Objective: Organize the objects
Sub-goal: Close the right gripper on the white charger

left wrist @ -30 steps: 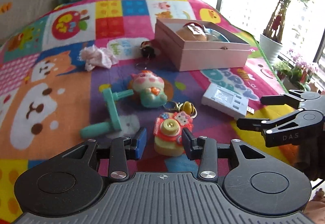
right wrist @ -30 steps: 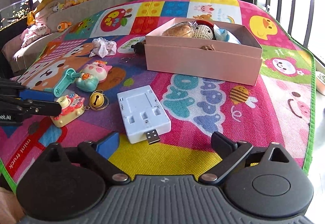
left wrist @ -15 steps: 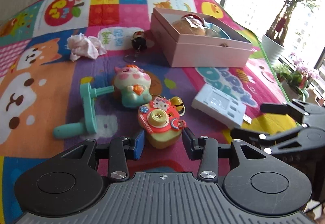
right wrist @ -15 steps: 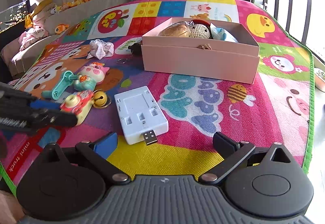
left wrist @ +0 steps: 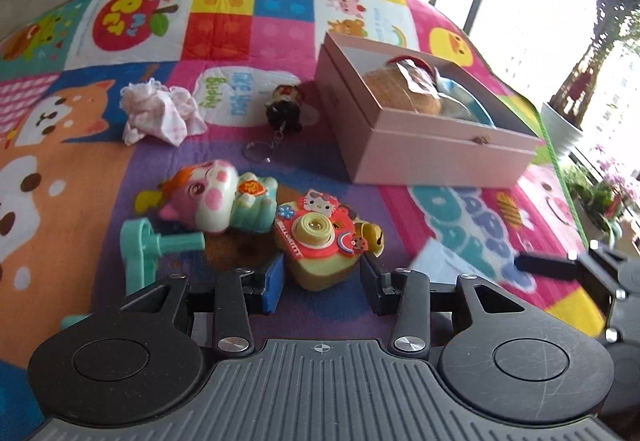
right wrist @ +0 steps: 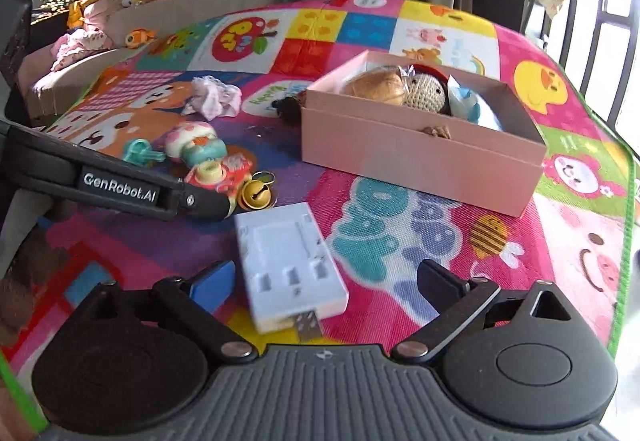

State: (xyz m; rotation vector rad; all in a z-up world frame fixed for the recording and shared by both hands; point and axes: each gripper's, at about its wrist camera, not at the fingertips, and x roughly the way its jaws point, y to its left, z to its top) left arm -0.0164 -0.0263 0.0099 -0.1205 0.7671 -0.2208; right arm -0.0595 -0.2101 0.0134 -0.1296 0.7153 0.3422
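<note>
A red and yellow toy camera (left wrist: 318, 244) with a gold bell (left wrist: 374, 235) lies on the colourful play mat, just between the tips of my open left gripper (left wrist: 322, 283); the fingers do not touch it. It also shows in the right wrist view (right wrist: 218, 177). A white USB hub (right wrist: 290, 265) lies between the fingers of my open right gripper (right wrist: 324, 281). A pink box (left wrist: 424, 137) holding a brown plush and a crochet doll stands beyond; it shows in the right wrist view (right wrist: 416, 157) too.
A pink pig toy (left wrist: 218, 203), a teal handle toy (left wrist: 146, 249), a crumpled pink cloth (left wrist: 158, 113) and a dark keychain figure (left wrist: 282, 109) lie on the mat (left wrist: 60, 181). A potted plant (left wrist: 564, 121) stands off the right edge.
My left gripper has moved forward so the toy camera now sits between its fingertips. My right gripper has moved forward and left, bringing the USB hub between its fingers.
</note>
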